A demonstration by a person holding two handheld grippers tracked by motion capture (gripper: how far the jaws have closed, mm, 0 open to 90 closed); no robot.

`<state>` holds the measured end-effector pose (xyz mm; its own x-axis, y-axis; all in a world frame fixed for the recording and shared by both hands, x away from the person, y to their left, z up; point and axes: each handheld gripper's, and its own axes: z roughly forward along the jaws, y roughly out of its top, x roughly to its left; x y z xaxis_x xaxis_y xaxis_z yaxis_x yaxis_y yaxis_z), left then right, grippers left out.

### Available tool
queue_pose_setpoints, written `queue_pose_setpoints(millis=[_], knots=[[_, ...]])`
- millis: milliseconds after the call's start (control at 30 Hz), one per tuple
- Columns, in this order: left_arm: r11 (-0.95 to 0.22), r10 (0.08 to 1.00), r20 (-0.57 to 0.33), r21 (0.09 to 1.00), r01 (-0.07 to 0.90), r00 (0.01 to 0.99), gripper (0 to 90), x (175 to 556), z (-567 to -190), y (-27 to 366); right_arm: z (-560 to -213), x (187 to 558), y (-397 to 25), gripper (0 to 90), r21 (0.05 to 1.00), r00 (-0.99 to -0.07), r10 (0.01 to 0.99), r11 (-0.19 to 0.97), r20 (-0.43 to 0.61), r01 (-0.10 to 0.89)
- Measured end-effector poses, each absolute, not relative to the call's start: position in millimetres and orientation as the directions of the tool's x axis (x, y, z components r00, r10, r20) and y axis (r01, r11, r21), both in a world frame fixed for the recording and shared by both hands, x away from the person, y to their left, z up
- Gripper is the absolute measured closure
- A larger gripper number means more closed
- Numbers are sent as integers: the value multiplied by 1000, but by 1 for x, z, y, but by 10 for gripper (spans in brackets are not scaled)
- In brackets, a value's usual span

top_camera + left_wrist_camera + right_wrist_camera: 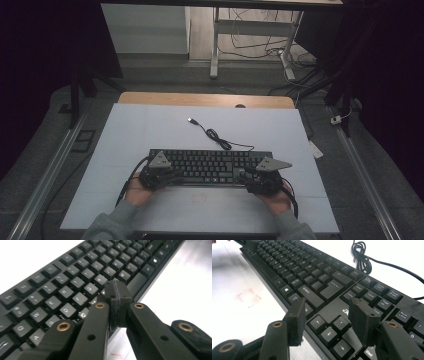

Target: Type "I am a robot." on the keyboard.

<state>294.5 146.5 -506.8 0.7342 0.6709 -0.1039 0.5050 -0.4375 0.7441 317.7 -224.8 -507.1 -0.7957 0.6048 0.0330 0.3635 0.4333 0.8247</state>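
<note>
Left gripper: jaws pressed together with nothing between them, tip down at the keyboard's bottom letter row, near the space bar. Contact with a key looks likely, but I cannot confirm it.
Right gripper: jaws spread wide, poised above the arrow-key cluster; not touching any key as far as I can tell.
Keyboard: black full-size Acer board, lying flat and square on the near half of the white mat, both grippers at its near edge, the left gripper at the left end, the right gripper at the right end.
Cable: runs from the keyboard's back edge, bundled in a small coil, USB plug lying loose on the mat, unplugged.
White mat: covers the table; faint red square mark just in front of the keyboard.
Step in hand (judgement): pressing keys with the closed left tip; the right gripper waits.
Next move (judgement): short vertical press, tip centred on one key so neighbours stay untouched. If the right gripper is to type, close it first.
</note>
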Motion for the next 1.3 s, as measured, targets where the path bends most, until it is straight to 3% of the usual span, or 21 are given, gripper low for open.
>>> queue_pose_setpoints(millis=[600, 1300], knots=[[-325, 760, -114, 786, 526, 639, 488, 295, -498, 171, -508, 318, -225, 477, 818, -793, 609, 451, 12, 358], [-255, 830, -135, 771, 583, 541, 391, 305, -501, 195, -509, 319, -225, 471, 815, -794, 607, 459, 3, 354]])
